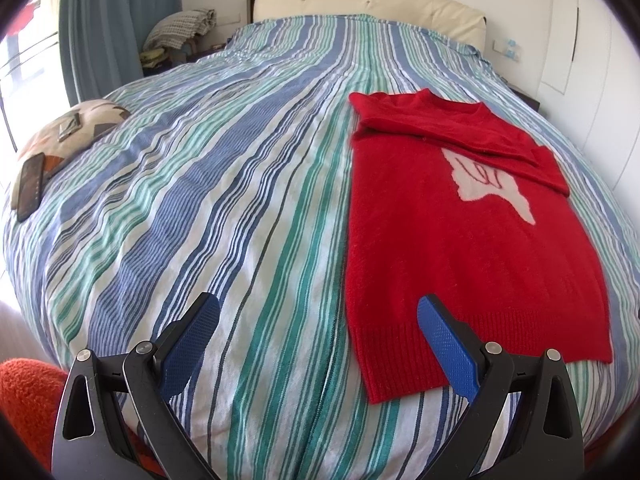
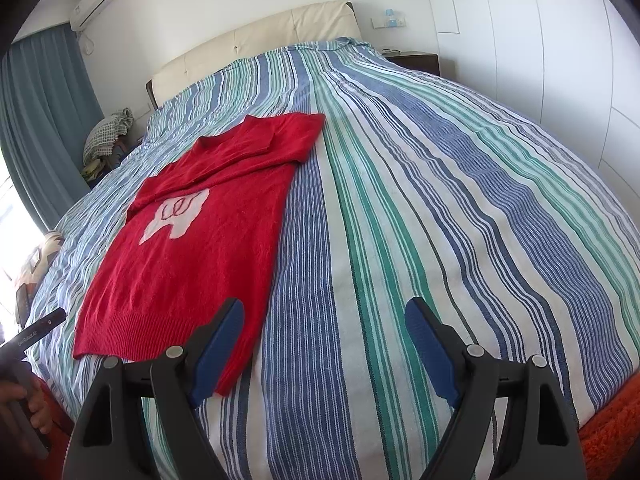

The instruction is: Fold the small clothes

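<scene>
Both sets of blue pads stand wide apart with nothing between them. The left gripper hangs above the near end of the bed, its right pad just over the ribbed hem of the red sweater, its left pad over bare striped bedspread. The right gripper mirrors it: its left pad sits over the hem's near right corner, the other over the stripes.

The sweater lies flat, front up, hem toward the person, collar toward the cream headboard. Both sleeves are already laid across the chest, so the width looks taken in. What seems left is the lengthwise fold, hem up to collar.

To do that well, each gripper should probably drop onto its own hem corner and pinch both layers of the rib, not just the top one. Then lift together, level, and carry toward the collar, laying the hem edge square on the shoulders. Uneven height would skew the fold; a fast drag could pull the crossed sleeves loose. A phone on a cushion sits far left, well clear.
</scene>
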The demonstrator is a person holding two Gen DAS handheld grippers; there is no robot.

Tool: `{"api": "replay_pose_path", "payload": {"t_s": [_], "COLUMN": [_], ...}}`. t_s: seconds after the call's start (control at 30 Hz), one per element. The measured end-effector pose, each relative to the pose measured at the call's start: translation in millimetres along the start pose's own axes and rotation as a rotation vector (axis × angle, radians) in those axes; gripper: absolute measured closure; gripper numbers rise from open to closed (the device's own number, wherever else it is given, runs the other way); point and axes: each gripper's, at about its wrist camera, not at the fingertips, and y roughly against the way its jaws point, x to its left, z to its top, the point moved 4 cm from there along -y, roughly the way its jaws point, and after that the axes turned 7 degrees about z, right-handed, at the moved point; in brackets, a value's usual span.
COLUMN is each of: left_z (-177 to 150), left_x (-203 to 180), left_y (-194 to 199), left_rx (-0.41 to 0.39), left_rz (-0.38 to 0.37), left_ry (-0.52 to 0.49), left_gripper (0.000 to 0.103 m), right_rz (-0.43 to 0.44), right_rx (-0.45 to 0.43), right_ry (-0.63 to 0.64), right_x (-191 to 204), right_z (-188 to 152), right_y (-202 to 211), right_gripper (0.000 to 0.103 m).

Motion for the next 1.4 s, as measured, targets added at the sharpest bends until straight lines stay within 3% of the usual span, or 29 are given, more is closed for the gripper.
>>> {"api": "replay_pose_path", "payload": {"t_s": [1.4], "left_z": [-1.9], "left_x": [2.5], "left_y": [-2.2], "left_rx": [0.008], "left_rz": [0.007], "left_ry": [0.006], "left_gripper": [0.003], "right_rz": [0.0], "right_rx": [0.0], "right_ry": [-0.003], "right_x": [0.9], "right_z": [-0.5], "right_y": [0.6], "right_gripper": [0.021]}}
